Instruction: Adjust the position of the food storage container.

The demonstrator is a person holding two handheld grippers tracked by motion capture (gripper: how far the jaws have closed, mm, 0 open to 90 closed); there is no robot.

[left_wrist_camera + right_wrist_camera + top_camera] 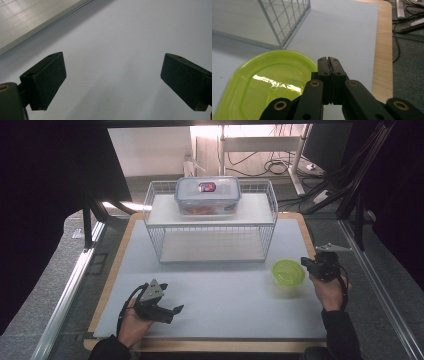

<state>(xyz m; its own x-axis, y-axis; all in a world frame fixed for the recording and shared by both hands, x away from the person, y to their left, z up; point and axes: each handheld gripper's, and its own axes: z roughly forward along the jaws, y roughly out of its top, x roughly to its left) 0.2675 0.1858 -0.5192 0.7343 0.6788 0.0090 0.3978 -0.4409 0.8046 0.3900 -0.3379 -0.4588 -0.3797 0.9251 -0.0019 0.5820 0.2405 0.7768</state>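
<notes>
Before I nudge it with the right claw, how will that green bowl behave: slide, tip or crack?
The green bowl looks like thin, see-through plastic and empty, so probably light. On the smooth mat it would likely slide rather than tip, being low and wide. The right claw is shut beside its rim; a push there might skid it toward the wire rack.

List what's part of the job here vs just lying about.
In play:
- green bowl, at the right gripper, whose jaws are shut beside its rim
- left gripper, open, low over the mat

Just there:
- wire rack
- lidded container on the rack's top shelf
- cables on the floor beyond the table
</notes>
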